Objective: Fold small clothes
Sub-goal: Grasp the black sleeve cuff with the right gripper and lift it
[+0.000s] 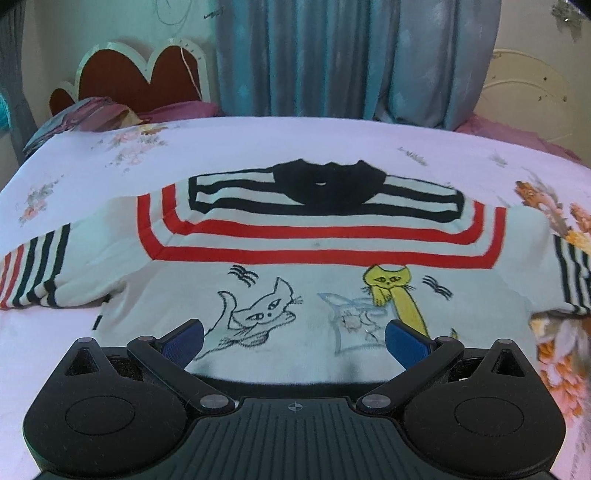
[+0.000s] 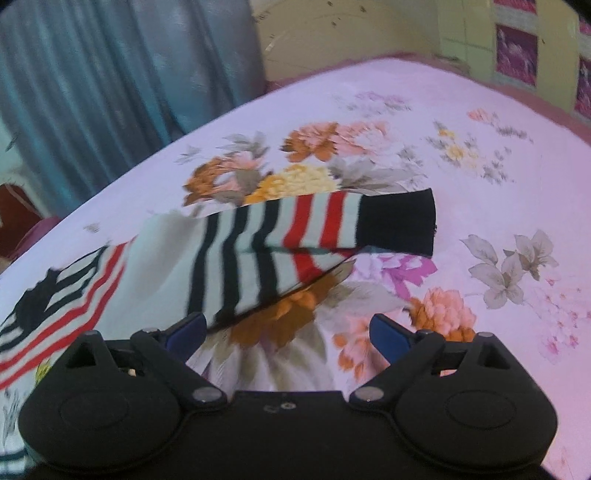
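Observation:
A small white sweater (image 1: 295,295) with red and black stripes, a black collar (image 1: 328,184) and cat drawings lies flat, front up, on the bed. My left gripper (image 1: 293,338) is open and empty above its lower hem, pointing at the collar. The sweater's right sleeve (image 2: 295,240), striped with a black cuff (image 2: 399,221), stretches out over the floral sheet. My right gripper (image 2: 288,332) is open and empty just below that sleeve, with its left finger (image 2: 186,328) near the sleeve's lower edge. The left sleeve (image 1: 33,273) lies at the left.
The bed (image 2: 498,166) has a pinkish floral sheet. A red headboard (image 1: 140,77) and a pillow (image 1: 85,114) are at the far left. Blue curtains (image 1: 351,55) hang behind the bed. A cream wall (image 2: 351,33) lies beyond.

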Action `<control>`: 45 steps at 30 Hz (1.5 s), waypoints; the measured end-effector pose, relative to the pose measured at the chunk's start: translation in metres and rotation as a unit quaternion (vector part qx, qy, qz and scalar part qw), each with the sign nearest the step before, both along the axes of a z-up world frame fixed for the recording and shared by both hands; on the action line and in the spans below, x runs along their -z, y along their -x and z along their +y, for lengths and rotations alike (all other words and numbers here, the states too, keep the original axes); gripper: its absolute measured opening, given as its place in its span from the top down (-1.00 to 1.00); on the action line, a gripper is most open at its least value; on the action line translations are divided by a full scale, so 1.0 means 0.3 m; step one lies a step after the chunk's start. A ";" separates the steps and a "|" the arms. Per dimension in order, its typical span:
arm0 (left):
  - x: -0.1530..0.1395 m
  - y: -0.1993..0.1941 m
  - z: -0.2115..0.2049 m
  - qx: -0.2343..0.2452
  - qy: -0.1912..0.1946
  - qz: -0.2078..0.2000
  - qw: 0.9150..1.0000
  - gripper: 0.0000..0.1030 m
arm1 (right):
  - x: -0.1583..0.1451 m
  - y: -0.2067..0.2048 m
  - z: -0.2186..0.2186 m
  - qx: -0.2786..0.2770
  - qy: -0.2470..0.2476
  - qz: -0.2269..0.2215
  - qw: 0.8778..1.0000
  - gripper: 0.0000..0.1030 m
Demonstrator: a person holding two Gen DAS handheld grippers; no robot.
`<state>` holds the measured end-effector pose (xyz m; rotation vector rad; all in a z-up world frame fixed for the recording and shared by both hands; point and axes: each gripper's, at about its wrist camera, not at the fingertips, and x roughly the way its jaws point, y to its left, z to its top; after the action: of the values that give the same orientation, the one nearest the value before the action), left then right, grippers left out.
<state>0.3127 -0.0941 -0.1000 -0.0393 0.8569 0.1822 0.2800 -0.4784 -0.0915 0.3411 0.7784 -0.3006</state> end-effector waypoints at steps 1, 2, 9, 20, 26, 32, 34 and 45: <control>0.010 -0.014 -0.002 -0.002 -0.005 0.002 1.000 -1.00 | 0.011 -0.021 -0.019 0.005 -0.005 0.004 1.000 -0.79; 0.018 -0.028 -0.001 -0.004 -0.009 0.003 1.000 -1.00 | 0.023 -0.045 -0.038 0.009 -0.010 0.007 1.000 -0.76; 0.049 -0.086 0.034 -0.032 -0.024 0.011 0.999 -1.00 | 0.088 -0.142 -0.160 0.053 -0.066 0.007 0.996 -0.68; 0.086 -0.118 0.109 -0.057 -0.021 0.022 0.998 -1.00 | 0.126 -0.239 -0.247 0.104 -0.070 -0.023 0.992 0.28; 0.094 -0.132 0.131 -0.057 -0.013 0.017 0.998 -1.00 | 0.108 -0.244 -0.234 0.085 -0.044 -0.038 0.995 0.63; 0.090 -0.154 0.154 -0.056 -0.011 0.023 0.998 -1.00 | 0.031 -0.254 -0.120 0.031 0.025 -0.070 0.997 0.66; 0.082 -0.155 0.169 -0.058 -0.005 0.021 0.998 -1.00 | 0.001 -0.262 -0.062 0.004 0.040 -0.082 0.996 0.66; 0.035 -0.156 0.266 -0.021 0.054 0.009 0.998 -1.00 | -0.057 -0.296 0.566 -0.231 0.050 -0.111 0.965 0.66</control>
<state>0.3596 -0.0142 -0.1105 -0.1578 0.8831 0.1763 0.3687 -0.3087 -0.0742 0.0884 0.5975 0.1362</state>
